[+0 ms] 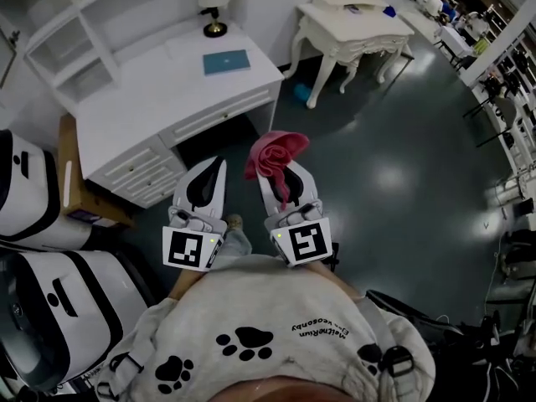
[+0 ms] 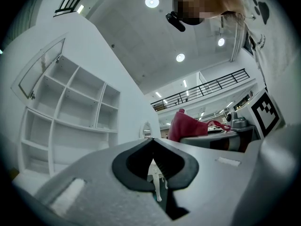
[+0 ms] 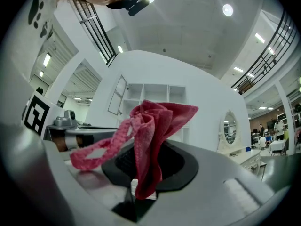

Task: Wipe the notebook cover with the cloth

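The right gripper (image 1: 283,174) is clamped on a pink cloth (image 1: 276,151). In the right gripper view the cloth (image 3: 150,126) is pinched between the 2 jaws, bunching above them, with a loose strip trailing to the left. The left gripper (image 1: 216,170) is just beside it. Its jaws are closed tip to tip with nothing between them, as the left gripper view (image 2: 153,147) shows. Both grippers are held close to the person's body over the dark floor (image 1: 394,141), well apart from the white desk (image 1: 151,115). The teal notebook (image 1: 226,61) lies on the desk top near a small lamp (image 1: 214,11). It seems closed and flat, though it is small in the head view.
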The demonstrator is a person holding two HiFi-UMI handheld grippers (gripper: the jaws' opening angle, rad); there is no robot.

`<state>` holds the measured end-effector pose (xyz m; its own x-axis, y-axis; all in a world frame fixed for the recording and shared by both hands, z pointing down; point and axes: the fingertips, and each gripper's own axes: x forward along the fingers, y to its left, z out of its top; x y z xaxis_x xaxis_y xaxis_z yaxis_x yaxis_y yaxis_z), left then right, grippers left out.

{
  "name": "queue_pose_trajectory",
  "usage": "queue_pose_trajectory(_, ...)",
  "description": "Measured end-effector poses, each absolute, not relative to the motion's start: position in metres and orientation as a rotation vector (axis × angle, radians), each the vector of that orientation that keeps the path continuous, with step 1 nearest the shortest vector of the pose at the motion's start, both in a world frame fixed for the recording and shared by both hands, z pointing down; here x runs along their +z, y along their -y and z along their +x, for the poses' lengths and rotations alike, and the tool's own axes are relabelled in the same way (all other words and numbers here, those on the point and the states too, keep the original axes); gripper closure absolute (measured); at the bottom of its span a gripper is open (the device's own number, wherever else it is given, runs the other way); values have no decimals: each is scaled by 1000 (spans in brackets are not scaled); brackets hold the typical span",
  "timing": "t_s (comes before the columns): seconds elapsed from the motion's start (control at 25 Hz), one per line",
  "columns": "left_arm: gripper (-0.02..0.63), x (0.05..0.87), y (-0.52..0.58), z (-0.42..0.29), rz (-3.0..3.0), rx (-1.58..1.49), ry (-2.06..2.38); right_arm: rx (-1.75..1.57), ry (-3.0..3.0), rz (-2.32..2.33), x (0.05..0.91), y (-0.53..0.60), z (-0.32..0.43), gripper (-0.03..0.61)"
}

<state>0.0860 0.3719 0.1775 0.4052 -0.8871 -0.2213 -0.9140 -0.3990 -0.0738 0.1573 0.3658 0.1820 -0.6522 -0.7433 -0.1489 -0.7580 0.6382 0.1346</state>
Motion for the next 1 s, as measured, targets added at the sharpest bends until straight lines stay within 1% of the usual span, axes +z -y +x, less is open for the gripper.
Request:
queue_pose_trajectory(0.44,614,164,-272,58,-2488,216,-1533,291,-2727,-1305,162,-266,126,502)
queue_pose_trajectory(0.64,614,168,-223,43,-2512,214,-1500,286,-2710,-1356,166,-219,112,502)
queue_pose_trajectory(1.0,612,173,-170,34,-2548,207,-1459,297,-2719,-1453,178,-168,110,502)
